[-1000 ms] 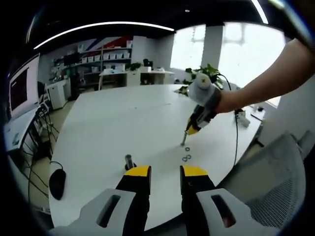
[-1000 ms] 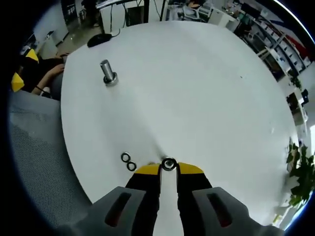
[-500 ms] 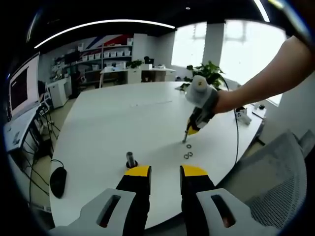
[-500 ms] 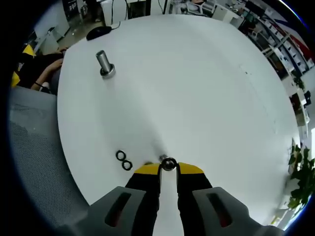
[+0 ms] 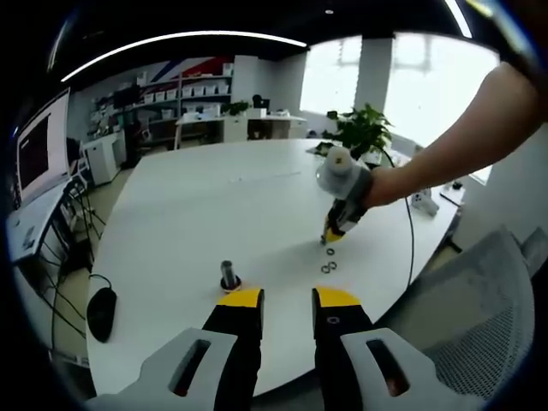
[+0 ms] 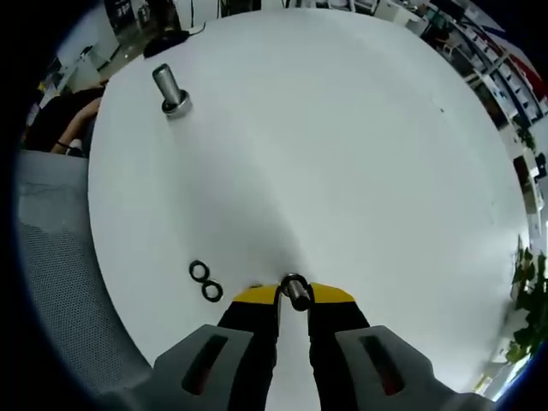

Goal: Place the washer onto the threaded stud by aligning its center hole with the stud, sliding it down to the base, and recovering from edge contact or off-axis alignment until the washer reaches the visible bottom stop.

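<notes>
While nearly closed, right gripper (image 6: pixel 294 294) — pinching washer (image 6: pixel 294 288)

Each of the two hand-held grippers has light grey moulded plastic jaw arms, each arm with a dark elongated slot, running into black fingers capped by yellow pads. The left gripper (image 5: pixel 288 300) carries a small round mark on the black finger just below its right yellow pad. The right gripper (image 6: pixel 294 296) has the same grey, black and yellow build, and from the left gripper view its grey body has a rounded pale cap above a dark band. The person's forearm (image 5: pixel 462 141) behind that cap is bare, with no sleeve visible.
</notes>
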`<act>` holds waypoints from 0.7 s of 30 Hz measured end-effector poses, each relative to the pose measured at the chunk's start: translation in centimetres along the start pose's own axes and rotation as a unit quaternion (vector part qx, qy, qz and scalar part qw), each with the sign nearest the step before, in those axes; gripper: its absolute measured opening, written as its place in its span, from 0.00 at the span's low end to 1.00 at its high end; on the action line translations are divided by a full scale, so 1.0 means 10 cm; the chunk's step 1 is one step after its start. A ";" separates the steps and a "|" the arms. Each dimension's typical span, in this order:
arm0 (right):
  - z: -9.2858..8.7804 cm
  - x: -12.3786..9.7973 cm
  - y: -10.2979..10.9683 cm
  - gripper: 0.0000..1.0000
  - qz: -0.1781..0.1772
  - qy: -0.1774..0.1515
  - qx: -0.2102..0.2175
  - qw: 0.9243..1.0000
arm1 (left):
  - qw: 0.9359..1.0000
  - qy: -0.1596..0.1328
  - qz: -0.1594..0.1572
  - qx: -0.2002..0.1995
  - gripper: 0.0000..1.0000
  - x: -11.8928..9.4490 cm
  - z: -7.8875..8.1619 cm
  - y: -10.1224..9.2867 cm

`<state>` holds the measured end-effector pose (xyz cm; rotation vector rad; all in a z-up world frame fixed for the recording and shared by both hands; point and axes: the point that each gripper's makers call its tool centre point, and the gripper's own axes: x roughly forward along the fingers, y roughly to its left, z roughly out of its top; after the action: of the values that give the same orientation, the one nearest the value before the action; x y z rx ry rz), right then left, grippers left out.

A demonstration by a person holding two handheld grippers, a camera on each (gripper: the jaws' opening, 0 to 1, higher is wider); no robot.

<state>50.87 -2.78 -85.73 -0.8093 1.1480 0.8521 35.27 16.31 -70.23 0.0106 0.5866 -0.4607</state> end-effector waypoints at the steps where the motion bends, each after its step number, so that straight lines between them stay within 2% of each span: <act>1: 0.00 0.01 0.00 0.14 0.000 0.001 0.001 1.000 | 1.000 0.002 0.000 -0.001 0.20 0.00 -0.01 0.00; 13: -0.05 0.06 0.04 0.15 0.006 0.008 0.003 1.000 | 1.000 0.006 0.001 -0.006 0.20 0.00 -0.03 0.01; 21: -0.12 -0.02 0.02 0.15 0.003 0.007 0.021 1.000 | 1.000 0.008 0.000 -0.005 0.20 0.01 -0.04 0.02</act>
<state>50.16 -3.74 -85.77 -0.7779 1.1771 0.8269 35.22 16.48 -70.59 0.0040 0.6050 -0.4575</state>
